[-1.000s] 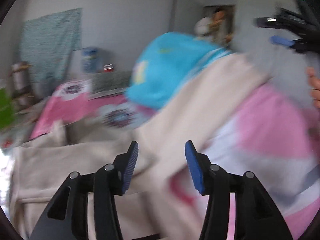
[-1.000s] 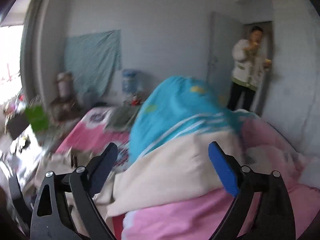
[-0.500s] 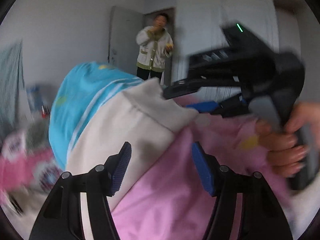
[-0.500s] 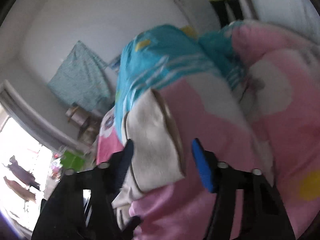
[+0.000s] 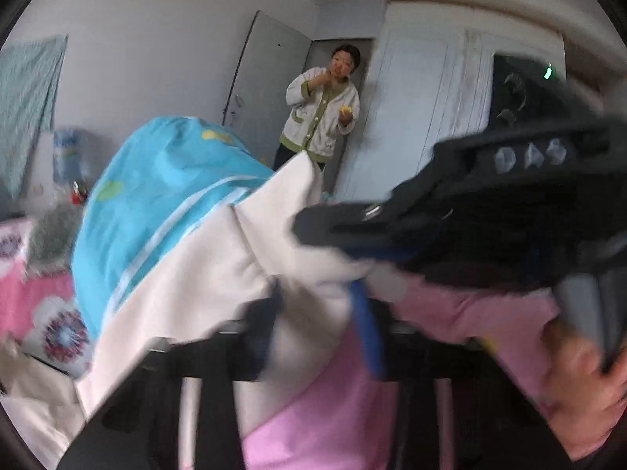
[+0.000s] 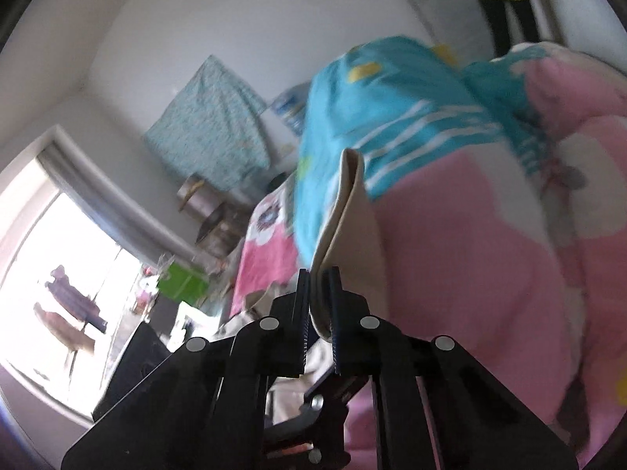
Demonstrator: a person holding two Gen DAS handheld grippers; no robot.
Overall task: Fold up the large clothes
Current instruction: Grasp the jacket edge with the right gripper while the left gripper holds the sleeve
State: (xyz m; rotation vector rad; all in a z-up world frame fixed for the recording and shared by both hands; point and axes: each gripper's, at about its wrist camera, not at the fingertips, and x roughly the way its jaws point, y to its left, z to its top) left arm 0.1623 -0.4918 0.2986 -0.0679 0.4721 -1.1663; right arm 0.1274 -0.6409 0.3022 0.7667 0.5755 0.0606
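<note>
The cream garment (image 6: 345, 211) is soft matt cloth with a smooth weave and a stitched hem. The pink blanket (image 6: 462, 258) looks like plush, slightly fuzzy fabric; the turquoise quilt (image 6: 376, 94) is smoother printed cotton-like cloth. The right tongs (image 6: 318, 325) are matt black plastic with shiny metal rivets and ribbed blue pads (image 6: 336, 337). The left tongs (image 5: 317, 329) look the same, though blurred.

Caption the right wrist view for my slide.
Right gripper clamps the cream garment's edge above a pink quilt.
</note>
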